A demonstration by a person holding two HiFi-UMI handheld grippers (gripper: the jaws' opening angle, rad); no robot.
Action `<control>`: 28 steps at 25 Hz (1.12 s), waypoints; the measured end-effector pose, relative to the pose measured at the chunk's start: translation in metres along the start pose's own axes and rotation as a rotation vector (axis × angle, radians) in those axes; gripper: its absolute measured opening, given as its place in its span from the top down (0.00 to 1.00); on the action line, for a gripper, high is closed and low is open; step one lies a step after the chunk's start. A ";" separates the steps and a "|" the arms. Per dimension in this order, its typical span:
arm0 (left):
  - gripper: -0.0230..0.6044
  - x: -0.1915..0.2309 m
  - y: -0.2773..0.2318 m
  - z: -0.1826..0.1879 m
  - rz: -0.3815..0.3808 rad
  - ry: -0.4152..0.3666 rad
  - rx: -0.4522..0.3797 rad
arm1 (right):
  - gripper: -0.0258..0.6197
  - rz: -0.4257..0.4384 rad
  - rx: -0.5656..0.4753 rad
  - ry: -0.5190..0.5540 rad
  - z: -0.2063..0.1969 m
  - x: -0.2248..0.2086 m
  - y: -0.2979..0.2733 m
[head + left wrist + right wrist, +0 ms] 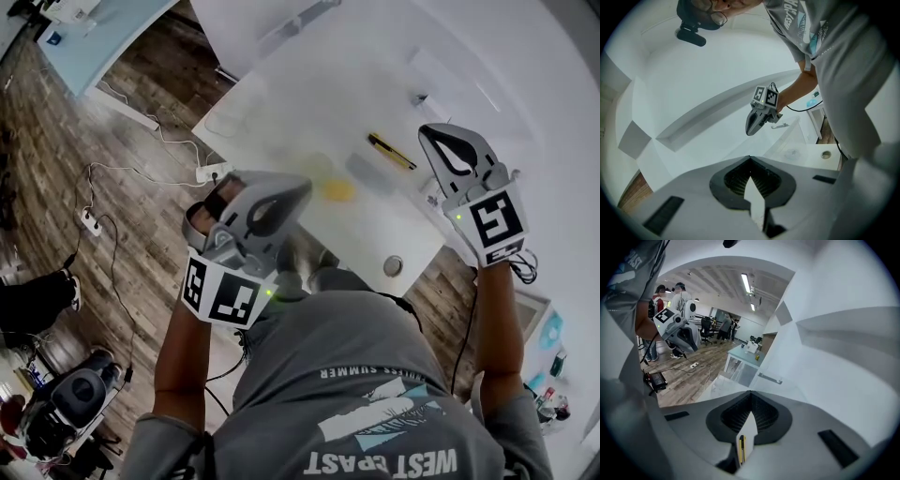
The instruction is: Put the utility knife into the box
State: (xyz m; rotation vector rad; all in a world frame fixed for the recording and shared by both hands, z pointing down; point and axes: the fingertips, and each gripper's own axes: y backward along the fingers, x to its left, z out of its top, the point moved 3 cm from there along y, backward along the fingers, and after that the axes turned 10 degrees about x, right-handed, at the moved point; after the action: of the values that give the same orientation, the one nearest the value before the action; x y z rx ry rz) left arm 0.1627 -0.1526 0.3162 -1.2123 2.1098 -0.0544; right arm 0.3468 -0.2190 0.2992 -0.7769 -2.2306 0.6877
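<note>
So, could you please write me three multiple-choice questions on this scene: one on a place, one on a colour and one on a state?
1. Where does the utility knife lie?
A. on the white table
B. on a shelf
C. on a chair

2. What colour is the knife?
A. red
B. yellow and black
C. green

3. How do the fingers of the right gripper stand?
A. wide apart
B. shut on the knife
C. together, holding nothing

Answers:
1 A: the head view shows it flat on the tabletop.
2 B: its body is yellow with black parts.
3 C: the fingers meet, and the knife lies apart from them on the table.
</note>
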 end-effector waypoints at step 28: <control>0.95 0.011 0.048 0.005 -0.055 0.007 -0.142 | 0.95 0.045 -0.105 0.036 0.088 0.136 0.064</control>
State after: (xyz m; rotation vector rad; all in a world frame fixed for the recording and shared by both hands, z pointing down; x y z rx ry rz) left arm 0.1268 -0.1325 0.2891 -1.3548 2.1155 0.0676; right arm 0.2224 -0.1040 0.2584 -0.8874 -2.2370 0.5769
